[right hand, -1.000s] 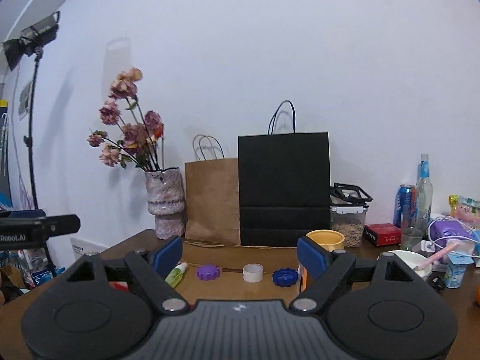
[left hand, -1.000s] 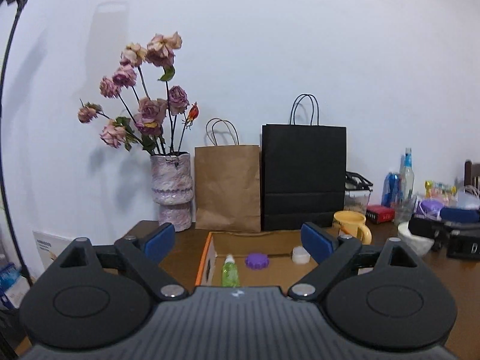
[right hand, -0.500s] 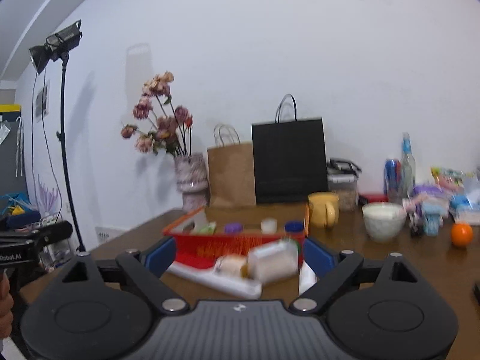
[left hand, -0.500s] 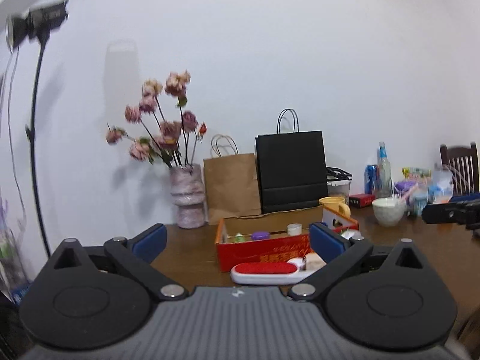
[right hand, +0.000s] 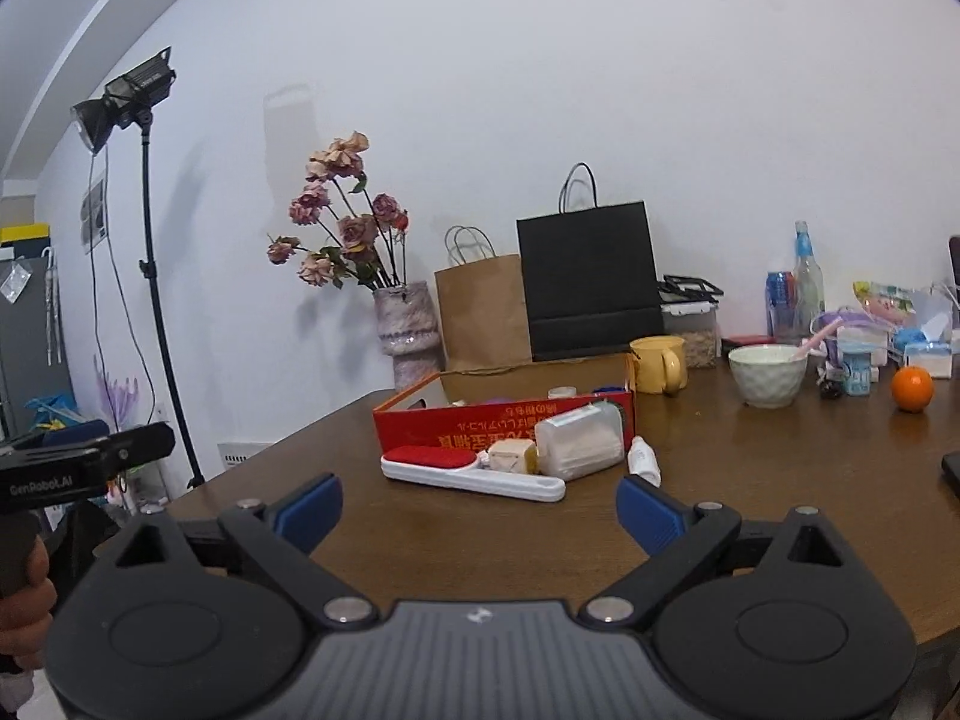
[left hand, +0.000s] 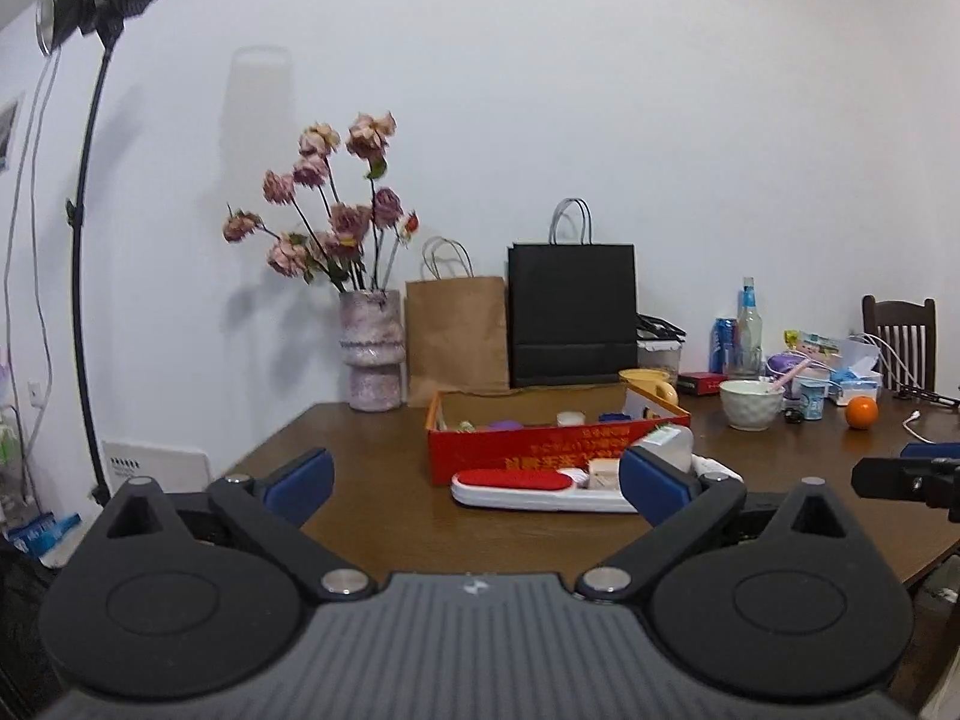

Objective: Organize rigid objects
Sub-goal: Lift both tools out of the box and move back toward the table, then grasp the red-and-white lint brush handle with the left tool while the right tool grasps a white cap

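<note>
A red cardboard box [left hand: 558, 447] [right hand: 504, 420] sits on the brown table [left hand: 372, 480] with small caps and a bottle inside. In front of it lie a white and red brush [left hand: 528, 489] [right hand: 468, 471], a small tan block [right hand: 510, 455], a clear plastic box [right hand: 579, 441] and a white tube [right hand: 643, 459]. My left gripper [left hand: 477, 483] is open and empty, back from the table's near edge. My right gripper [right hand: 480, 507] is open and empty, also short of the objects.
A flower vase [left hand: 371, 354], a brown paper bag [left hand: 456, 333] and a black bag [left hand: 573, 312] stand along the wall. A yellow mug [right hand: 657, 363], a white bowl [right hand: 768, 375], an orange [right hand: 912, 389] and bottles crowd the right. A light stand [right hand: 150, 252] is left.
Both grippers have pulled back from over the box to the table's near edge. The brush, block, plastic box and tube have come into view. Both stay open.
</note>
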Motion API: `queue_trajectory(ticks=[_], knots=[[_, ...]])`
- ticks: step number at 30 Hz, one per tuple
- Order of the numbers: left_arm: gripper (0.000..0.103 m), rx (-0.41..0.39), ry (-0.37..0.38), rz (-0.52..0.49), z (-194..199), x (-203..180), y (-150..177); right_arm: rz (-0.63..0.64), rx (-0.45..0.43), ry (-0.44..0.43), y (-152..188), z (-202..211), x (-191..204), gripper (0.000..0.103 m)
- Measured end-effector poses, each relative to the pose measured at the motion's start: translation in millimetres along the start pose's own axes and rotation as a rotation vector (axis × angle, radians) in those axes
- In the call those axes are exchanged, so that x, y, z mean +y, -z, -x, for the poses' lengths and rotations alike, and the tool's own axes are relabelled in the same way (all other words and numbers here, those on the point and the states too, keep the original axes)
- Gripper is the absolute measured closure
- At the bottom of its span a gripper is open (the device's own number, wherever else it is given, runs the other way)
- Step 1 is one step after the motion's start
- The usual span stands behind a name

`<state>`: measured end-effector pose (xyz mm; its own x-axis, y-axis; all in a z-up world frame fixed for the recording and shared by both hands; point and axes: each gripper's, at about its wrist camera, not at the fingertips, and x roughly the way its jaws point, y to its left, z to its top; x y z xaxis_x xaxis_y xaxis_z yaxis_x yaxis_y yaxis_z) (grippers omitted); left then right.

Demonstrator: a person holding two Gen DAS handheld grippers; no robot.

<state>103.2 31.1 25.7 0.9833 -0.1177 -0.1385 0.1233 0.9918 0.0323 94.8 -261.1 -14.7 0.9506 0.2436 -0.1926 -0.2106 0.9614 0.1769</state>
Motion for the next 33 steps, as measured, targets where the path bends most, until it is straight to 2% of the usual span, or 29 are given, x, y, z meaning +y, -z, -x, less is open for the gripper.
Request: queue_trajectory(ticks=[7,10,12,18,19,21,24,26,27,29,30,33], knots=[[0.000,0.082,0.047,0.007,-48,-2,13,-0.018,0.077,0.041,8,-40,-21,0.009],[0.000,0.134,0.070,0.030,-88,4,13,-0.040,0.131,0.032,5,-70,-32,0.023],[0.000,0.173,0.078,0.053,-119,10,11,-0.062,0.159,0.032,0,-93,-40,0.037],[0.000,0.276,0.141,0.094,-212,28,8,-0.076,0.248,0.033,-19,-172,-53,0.052],[0.003,0.299,0.156,0.107,-229,32,8,-0.075,0.266,0.035,-21,-185,-54,0.054],[0.010,0.338,0.166,0.122,-261,36,6,-0.082,0.292,0.042,-23,-210,-57,0.068],[0.023,0.378,0.153,0.136,-303,44,5,-0.104,0.314,0.067,-25,-241,-64,0.070],[0.027,0.414,0.162,0.165,-329,50,8,-0.122,0.339,0.073,-23,-257,-67,0.070],[0.033,0.439,0.163,0.176,-340,52,11,-0.133,0.353,0.073,-21,-264,-69,0.070],[0.044,0.482,0.167,0.197,-353,56,18,-0.135,0.379,0.075,-17,-274,-69,0.075],[0.057,0.494,0.177,0.207,-355,57,23,-0.130,0.383,0.077,-14,-278,-67,0.080],[0.063,0.470,0.179,0.235,-348,60,28,-0.125,0.384,0.077,-9,-282,-64,0.086]])
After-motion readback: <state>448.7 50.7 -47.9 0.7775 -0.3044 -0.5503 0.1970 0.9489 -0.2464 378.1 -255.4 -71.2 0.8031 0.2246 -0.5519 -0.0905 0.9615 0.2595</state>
